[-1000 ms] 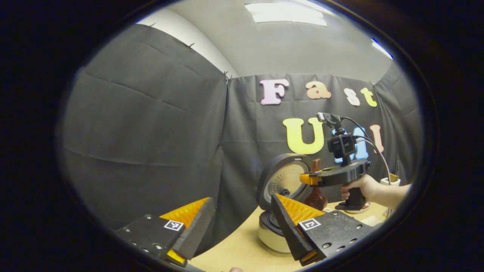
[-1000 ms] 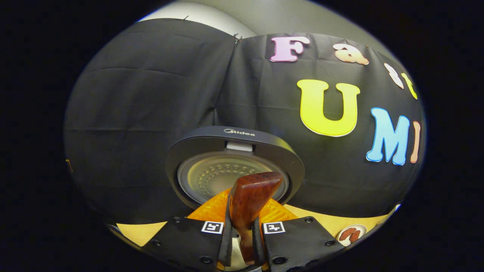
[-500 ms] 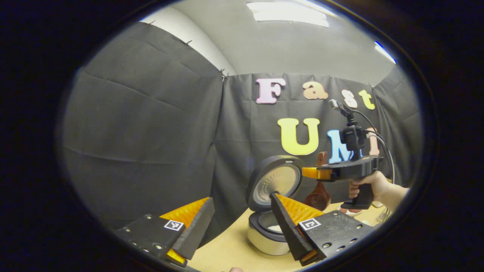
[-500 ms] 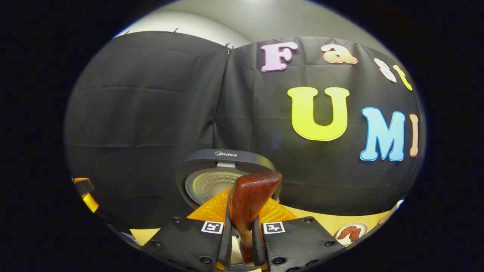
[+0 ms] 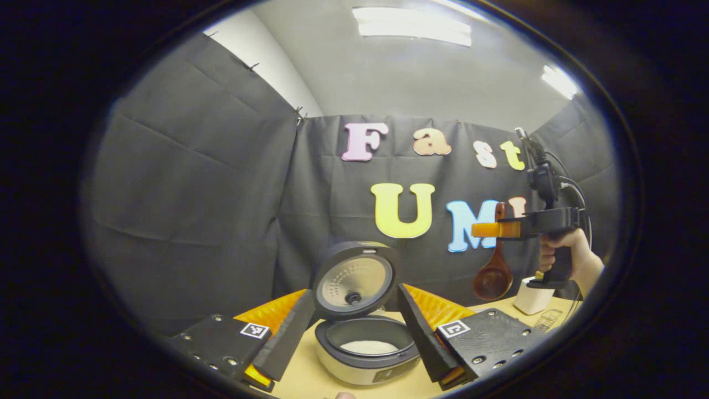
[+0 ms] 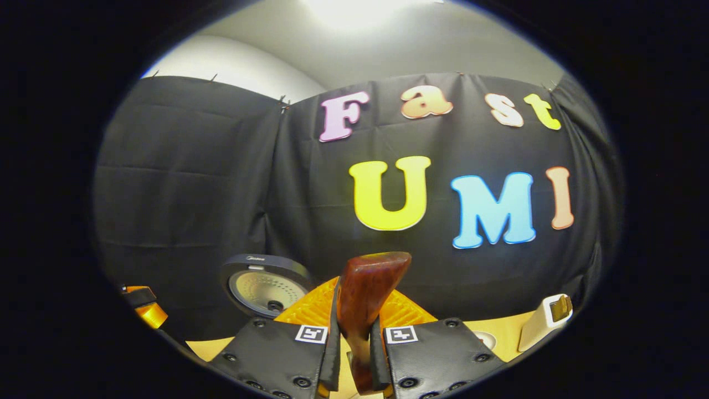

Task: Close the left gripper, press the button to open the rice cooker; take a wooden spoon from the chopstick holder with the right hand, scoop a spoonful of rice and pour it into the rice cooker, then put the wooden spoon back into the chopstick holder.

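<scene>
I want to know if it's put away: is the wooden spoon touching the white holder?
Apart. The left gripper view shows the wooden spoon hanging beside the white holder, with dark wall between.

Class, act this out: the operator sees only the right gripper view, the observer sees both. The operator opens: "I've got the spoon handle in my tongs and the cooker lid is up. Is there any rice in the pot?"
Observer: Yes. The left gripper view shows white rice lying inside the rice cooker.
Operator: Where is the spoon's bowl?
Observer: The wooden spoon hangs bowl down from the right tongs, beside the white chopstick holder, not in it.
Operator: And the other tongs?
Observer: The left tongs are open and hold nothing.
</scene>
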